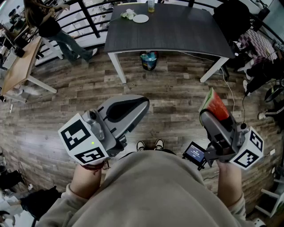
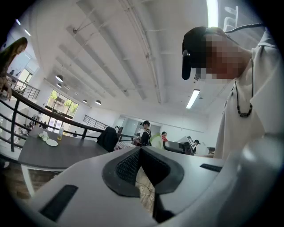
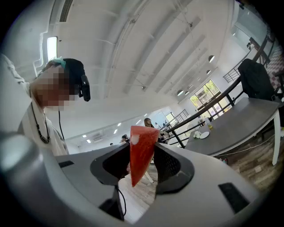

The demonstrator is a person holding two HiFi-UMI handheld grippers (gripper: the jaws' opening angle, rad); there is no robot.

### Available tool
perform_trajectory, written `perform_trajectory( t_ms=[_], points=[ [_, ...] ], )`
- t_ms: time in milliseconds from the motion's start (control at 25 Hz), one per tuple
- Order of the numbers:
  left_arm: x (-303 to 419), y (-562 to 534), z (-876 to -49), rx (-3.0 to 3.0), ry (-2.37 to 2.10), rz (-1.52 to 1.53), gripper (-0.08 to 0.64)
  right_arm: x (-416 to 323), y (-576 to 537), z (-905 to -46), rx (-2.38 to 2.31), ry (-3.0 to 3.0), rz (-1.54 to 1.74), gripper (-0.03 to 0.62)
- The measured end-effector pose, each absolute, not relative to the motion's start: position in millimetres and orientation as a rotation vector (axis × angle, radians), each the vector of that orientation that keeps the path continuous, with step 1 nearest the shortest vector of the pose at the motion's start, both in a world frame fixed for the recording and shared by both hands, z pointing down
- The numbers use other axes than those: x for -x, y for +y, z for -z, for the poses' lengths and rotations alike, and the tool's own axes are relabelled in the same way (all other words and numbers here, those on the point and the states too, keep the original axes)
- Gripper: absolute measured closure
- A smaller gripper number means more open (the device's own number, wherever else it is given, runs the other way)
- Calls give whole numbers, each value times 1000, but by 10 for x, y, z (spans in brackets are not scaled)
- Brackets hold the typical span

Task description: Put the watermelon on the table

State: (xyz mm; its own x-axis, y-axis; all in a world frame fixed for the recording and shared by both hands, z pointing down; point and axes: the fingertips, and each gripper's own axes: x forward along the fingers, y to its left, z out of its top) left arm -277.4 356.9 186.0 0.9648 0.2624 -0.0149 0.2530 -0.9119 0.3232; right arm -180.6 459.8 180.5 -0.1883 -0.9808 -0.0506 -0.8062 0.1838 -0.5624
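Between fingers of right gripper (image 1: 209,116): clamped watermelon slice (image 1: 217,105), table (image 1: 177,31) well ahead. Left gripper (image 1: 143,104) fingers pressed together, holding nothing.

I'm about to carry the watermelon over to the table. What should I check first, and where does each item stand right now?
1. Watermelon slice gripped by right gripper: ok, jaws closed on both its sides.
2. Left gripper free: ok, jaws together, nothing between them.
3. Bare spot on table: ok, near half bare; plate and bottle sit at the far edge.
4. Way to the table: ok, only wooden floor lies between; a bin stands under the table.
5. Slice over the table: not ok, it is held over the floor, short of the table.
6. Grip firmness: cannot tell.
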Motion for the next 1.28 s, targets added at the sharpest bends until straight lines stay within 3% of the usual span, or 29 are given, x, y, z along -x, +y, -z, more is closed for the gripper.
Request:
perform_trajectory(
  t_ms=[560, 1280],
  points=[
    [2518, 3812, -1817, -2801, 410, -57, 554, 1593, 4727, -1726, 1588, 2057, 598, 410],
    [1743, 4168, -1780, -2857, 424, -125, 554, 748, 5220, -1968, 1581, 1965, 609, 410]
  ],
)
